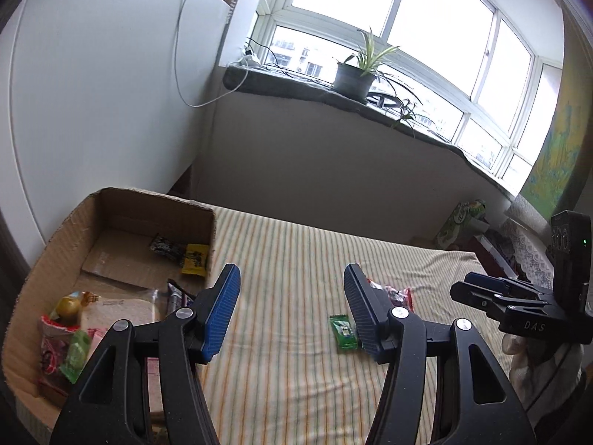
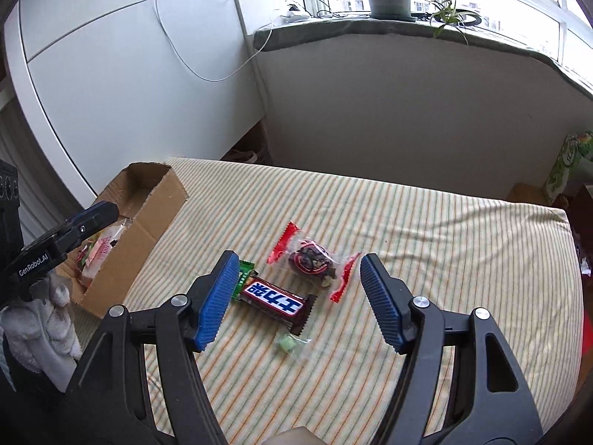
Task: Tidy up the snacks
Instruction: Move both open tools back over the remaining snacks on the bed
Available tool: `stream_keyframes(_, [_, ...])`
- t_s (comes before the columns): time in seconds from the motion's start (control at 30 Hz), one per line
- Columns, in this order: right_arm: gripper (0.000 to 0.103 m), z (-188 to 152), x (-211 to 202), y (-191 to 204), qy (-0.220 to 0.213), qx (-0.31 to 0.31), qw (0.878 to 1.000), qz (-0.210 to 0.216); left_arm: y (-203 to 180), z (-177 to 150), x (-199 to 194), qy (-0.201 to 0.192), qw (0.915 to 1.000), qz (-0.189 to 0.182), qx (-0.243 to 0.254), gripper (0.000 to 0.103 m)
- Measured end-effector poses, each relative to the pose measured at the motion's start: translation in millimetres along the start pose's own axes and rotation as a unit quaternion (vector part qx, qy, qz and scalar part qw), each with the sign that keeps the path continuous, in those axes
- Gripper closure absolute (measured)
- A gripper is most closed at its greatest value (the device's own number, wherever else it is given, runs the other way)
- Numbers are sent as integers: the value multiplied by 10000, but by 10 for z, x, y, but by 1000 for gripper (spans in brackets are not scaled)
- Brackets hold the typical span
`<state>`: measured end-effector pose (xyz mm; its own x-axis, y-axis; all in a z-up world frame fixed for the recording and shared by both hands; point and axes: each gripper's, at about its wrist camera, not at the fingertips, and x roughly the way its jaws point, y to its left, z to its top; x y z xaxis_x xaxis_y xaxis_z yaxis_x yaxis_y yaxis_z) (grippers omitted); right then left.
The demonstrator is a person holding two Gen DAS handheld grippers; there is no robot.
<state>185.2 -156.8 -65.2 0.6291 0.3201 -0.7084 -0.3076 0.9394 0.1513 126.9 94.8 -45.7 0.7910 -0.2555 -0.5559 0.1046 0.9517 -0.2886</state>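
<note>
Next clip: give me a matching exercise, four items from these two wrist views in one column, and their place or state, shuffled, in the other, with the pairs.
Things:
1. yellow packet
2. brown chocolate bar
3. potted plant
4. right gripper

Places or states:
A. on the windowsill
B. inside the cardboard box, near its far wall
C. open, nothing between the pads
D. lying on the striped cloth

Pairs: 1-B, 2-D, 3-A, 4-C
</note>
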Motion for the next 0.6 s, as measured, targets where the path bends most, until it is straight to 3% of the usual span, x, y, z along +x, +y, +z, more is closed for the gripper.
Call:
stream_keyframes(0.27, [33,-472,247,-17,437,-204,9988,-48,-320,-248,382,689,9968,-289,284,46])
stream_keyframes(0.4, [43,-596,365,36,582,-367,9976,-57,-474,-361,518,929,9940,-317,475,46])
stream_keyframes(0.5, [43,-647,413,124,566,-655,9958,-281,-545,-429,619,1079,9915,-243,688,56])
stream_keyframes(0.6, [43,-693,436,204,586,-890,9937,-340,-544,-512,707,1246,9888,-152,809,59])
